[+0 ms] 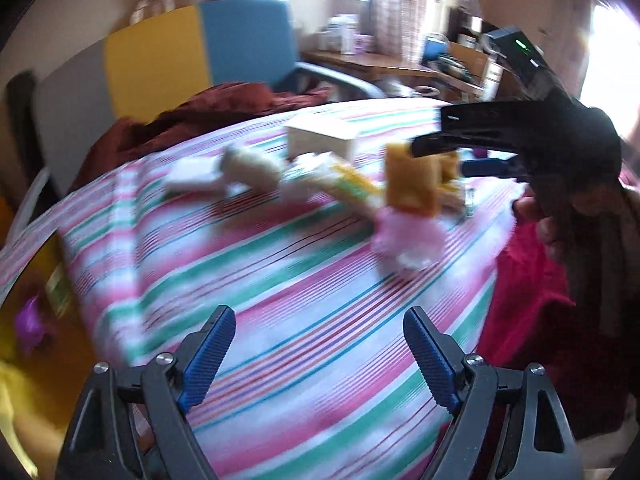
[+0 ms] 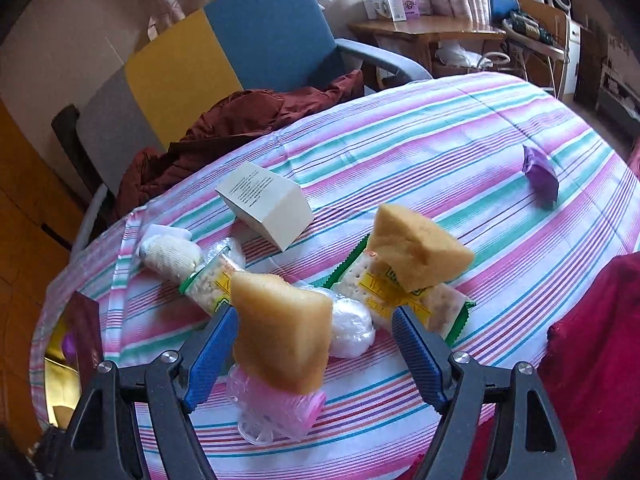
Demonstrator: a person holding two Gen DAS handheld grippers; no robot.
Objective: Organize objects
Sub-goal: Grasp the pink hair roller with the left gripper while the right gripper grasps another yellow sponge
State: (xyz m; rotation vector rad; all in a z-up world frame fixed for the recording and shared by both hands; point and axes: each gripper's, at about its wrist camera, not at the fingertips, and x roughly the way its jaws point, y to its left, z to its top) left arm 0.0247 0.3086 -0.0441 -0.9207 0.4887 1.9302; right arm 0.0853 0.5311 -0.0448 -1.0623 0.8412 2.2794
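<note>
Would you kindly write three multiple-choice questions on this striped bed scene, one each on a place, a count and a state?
1. Where does the small purple packet lie?
A. on the cream cardboard box
B. alone on the striped sheet, far right of the cluster
C. on the blue chair

2. How many tan sponge wedges show in the right wrist view?
A. one
B. two
C. four

3. How do the left gripper's jaws stand?
A. open over bare sheet
B. clamped on a sponge
C. shut on nothing

Answers: 1 B, nothing touches the packet; 2 B, a near wedge and a far wedge; 3 A, only stripes show between the blue pads.
</note>
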